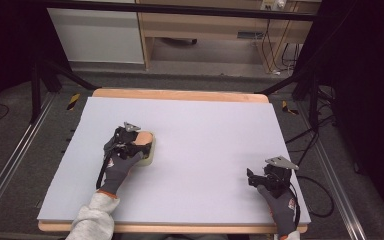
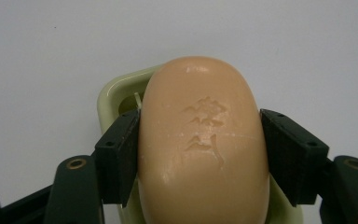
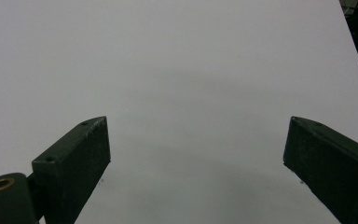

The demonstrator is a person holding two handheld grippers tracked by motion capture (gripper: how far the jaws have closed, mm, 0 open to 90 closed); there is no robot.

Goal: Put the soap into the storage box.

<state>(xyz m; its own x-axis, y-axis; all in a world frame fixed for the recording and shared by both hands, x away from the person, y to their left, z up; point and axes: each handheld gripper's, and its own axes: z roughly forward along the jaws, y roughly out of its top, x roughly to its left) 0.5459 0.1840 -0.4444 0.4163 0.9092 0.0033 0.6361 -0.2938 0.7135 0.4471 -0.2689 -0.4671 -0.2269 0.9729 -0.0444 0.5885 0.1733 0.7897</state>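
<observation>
A peach-coloured soap bar [image 2: 200,149] with a stamped mark lies over a pale green soap dish [image 2: 116,91]. My left gripper [image 2: 200,156] is shut on the soap bar, one black pad pressed against each long side. In the high view the left gripper [image 1: 130,142] sits left of the table's centre, over the soap bar [image 1: 145,138] and the dish [image 1: 149,156]. My right gripper [image 1: 254,178] rests near the front right of the table. In its own view the right gripper [image 3: 196,154] stands open with only the bare surface between its jaws.
The table [image 1: 205,130] is covered by a pale lilac sheet with a wooden edge showing at the back and front. Black frame legs and cables stand on the floor at both sides. Cupboards stand beyond the far edge.
</observation>
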